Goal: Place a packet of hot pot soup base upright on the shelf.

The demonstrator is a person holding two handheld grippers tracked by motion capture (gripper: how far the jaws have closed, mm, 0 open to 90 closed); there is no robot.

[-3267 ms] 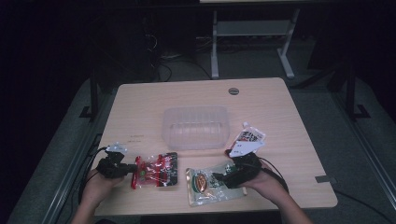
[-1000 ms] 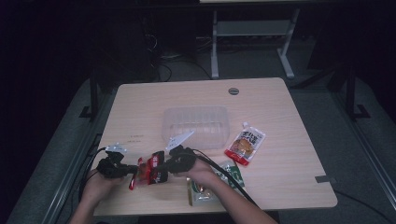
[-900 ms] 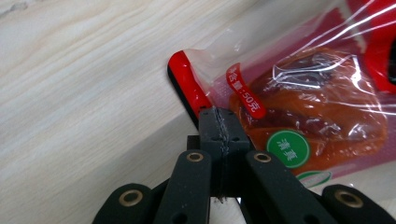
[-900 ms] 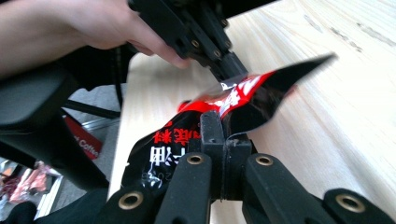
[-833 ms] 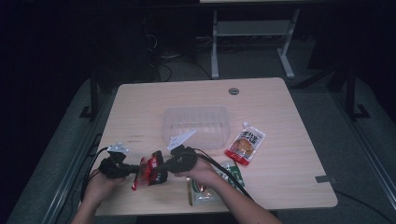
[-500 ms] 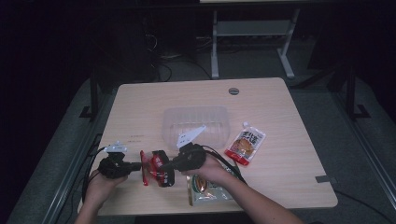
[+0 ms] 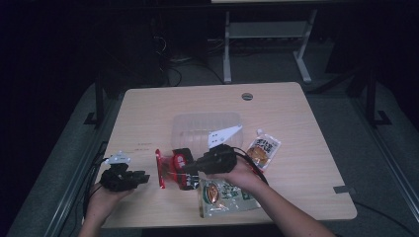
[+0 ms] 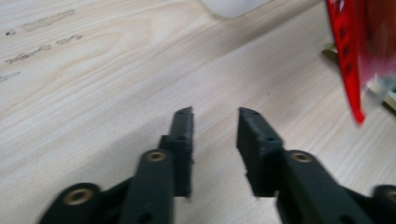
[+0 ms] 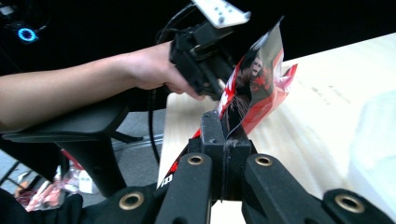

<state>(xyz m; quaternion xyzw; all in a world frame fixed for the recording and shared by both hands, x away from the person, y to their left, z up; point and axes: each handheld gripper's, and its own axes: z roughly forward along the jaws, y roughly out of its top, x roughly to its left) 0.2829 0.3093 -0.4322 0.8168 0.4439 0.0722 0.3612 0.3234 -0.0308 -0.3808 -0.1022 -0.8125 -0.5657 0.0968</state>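
A red snack pouch (image 7: 169, 168) hangs upright just above the table, pinched at its edge by my right gripper (image 7: 190, 169), which is shut on it. In the right gripper view the jaws (image 9: 224, 127) clamp the red pouch (image 9: 257, 77), with the left gripper (image 9: 205, 51) and its hand beyond it. My left gripper (image 7: 143, 176) rests at the table's front left, a little left of the pouch. Its jaws have just been opening. They stand apart over bare wood (image 8: 215, 119) with nothing between them, and the red pouch (image 8: 348, 56) is off to the upper right.
A clear plastic container (image 7: 205, 129) stands mid-table behind the pouch. An orange pouch (image 7: 264, 150) lies to its right. A green and white pouch (image 7: 222, 195) lies under my right wrist near the front edge. The wooden table (image 7: 296, 113) has free room at the back.
My right gripper came across from the right and took hold of the red pouch. The left gripper let go of it and drew back left. The pouch rose and shifted right.
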